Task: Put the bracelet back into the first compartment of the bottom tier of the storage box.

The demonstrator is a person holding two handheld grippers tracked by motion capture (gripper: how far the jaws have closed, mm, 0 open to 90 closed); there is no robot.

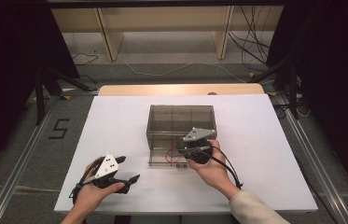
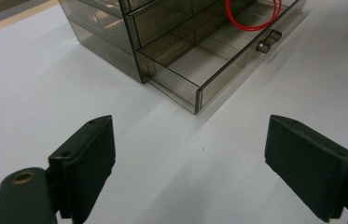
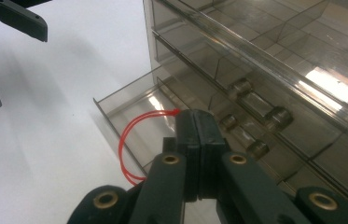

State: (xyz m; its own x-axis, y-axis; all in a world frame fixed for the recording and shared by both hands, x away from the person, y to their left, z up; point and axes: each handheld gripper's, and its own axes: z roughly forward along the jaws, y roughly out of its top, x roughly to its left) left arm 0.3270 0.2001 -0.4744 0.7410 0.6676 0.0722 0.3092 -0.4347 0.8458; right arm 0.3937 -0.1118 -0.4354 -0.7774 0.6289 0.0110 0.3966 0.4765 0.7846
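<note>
on the left, the person's left hand (image 1: pixel 92 189) holds the left gripper (image 1: pixel 127 169) low over the white table (image 1: pixel 265 154), near the front edge. its two black jaws stand wide apart with nothing between them, only bare table. ahead of it and off to its right sits a smoky, see-through drawer box (image 1: pixel 181 122) with several drawers. the bottom drawer (image 2: pixel 209 70) is pulled out toward the person, and its small knob (image 2: pixel 268 41) faces the front.

further right, the right hand (image 1: pixel 213 170) holds the right gripper (image 3: pixel 195 116) over that open drawer. its jaws are pressed tight together, and a thin red loop, like a rubber band (image 3: pixel 129 144), is pinched at their tips. the loop curves out to the gripper's left and hangs down inside the open drawer, just beneath the jaws. whether the loop touches the drawer floor is hard to tell. the closed upper drawers, each with a clear knob, rise just beyond the jaw tips. the left gripper lies well apart from the right one, with open table between them.
</note>
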